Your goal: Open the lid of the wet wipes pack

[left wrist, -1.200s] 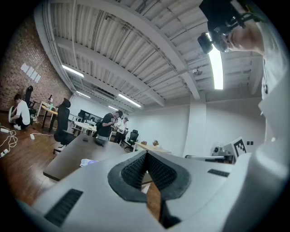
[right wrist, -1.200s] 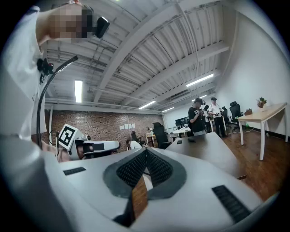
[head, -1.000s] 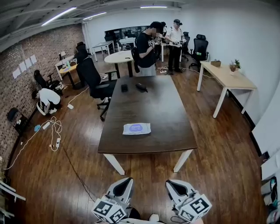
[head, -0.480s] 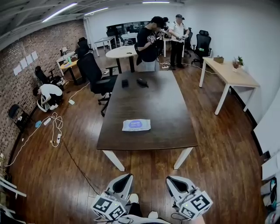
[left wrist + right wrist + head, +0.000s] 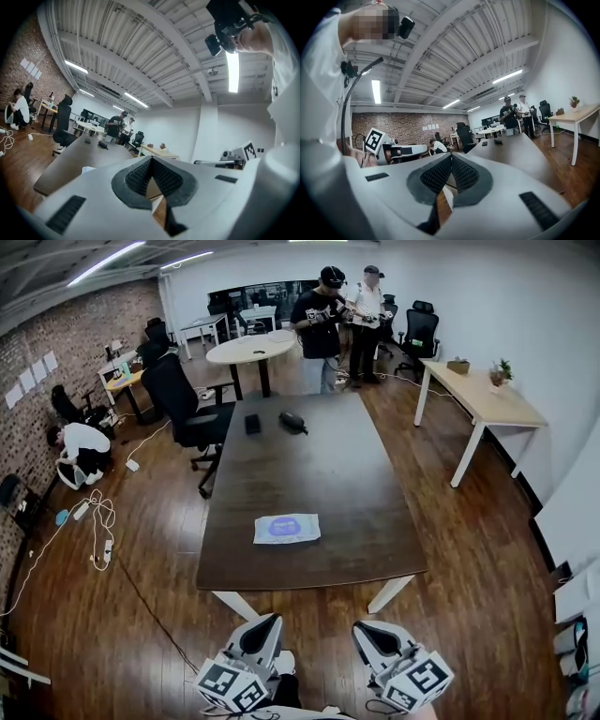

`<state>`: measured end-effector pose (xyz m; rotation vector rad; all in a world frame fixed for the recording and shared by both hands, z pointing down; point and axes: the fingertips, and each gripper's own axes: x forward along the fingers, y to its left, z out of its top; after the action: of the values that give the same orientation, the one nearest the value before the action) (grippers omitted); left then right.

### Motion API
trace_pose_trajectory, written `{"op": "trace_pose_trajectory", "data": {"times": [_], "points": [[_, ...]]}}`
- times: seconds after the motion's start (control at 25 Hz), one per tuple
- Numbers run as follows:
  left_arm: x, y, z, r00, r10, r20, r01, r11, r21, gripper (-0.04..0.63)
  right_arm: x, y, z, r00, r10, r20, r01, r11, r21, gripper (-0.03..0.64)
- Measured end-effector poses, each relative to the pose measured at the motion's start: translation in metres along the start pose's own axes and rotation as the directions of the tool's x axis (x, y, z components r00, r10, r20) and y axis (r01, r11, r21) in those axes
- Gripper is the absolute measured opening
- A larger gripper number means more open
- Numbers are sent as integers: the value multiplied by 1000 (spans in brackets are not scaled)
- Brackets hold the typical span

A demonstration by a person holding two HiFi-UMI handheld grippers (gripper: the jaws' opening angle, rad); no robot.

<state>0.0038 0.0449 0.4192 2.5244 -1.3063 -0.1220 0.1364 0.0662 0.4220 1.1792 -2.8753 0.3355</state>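
Jaws are clenched shut and empty on both the left gripper (image 5: 266,626) and the right gripper (image 5: 371,634), near of the table (image 5: 337,465), where the wet wipes pack (image 5: 287,529) lies flat toward the near end.

Table (image 5: 328,465): stood mid-room, running lengthwise away from the viewer.
Wet wipes pack (image 5: 287,529): lay flat on the table towards its near end, left of the midline.
Far end of table: a small box (image 5: 252,424) lay left of an oblong object (image 5: 292,422), both well apart from the pack.
Left gripper (image 5: 267,622) and right gripper (image 5: 368,629): side by side over the floor, before the table's near edge.
Office chair (image 5: 183,409): beside the table's left edge, near the far end.
Round table (image 5: 249,350): behind the chair.
Two standing people (image 5: 322,324): behind the table's far end.
Desk (image 5: 483,395): right of the table, bearing a plant (image 5: 500,374).
Crouching person (image 5: 80,448): far left, on the floor.
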Motion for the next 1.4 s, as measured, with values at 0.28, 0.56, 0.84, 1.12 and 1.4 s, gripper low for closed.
{"op": "trace_pose_trajectory", "data": {"times": [0.28, 0.56, 0.84, 1.12, 1.4], "points": [[54, 90, 38, 998, -67, -11, 67, 998, -3, 2, 105, -23, 32, 999, -34, -4, 34, 999, -15, 8], [90, 157, 56, 987, -158, -23, 158, 987, 0, 2, 180, -46, 55, 996, -84, 16, 85, 995, -60, 8], [114, 198, 42, 986, -155, -57, 151, 986, -64, 2, 231, -76, 45, 997, -65, -44, 63, 997, -51, 8], [157, 243, 20, 993, -34, -111, 26, 997, -73, 2, 290, -121, 24, 992, 37, -122, -43, 998, -44, 8], [198, 279, -30, 977, 49, -206, -68, 994, -89, 2, 333, -156, -4, 961, 161, -225, -181, 981, -69, 8]]}}
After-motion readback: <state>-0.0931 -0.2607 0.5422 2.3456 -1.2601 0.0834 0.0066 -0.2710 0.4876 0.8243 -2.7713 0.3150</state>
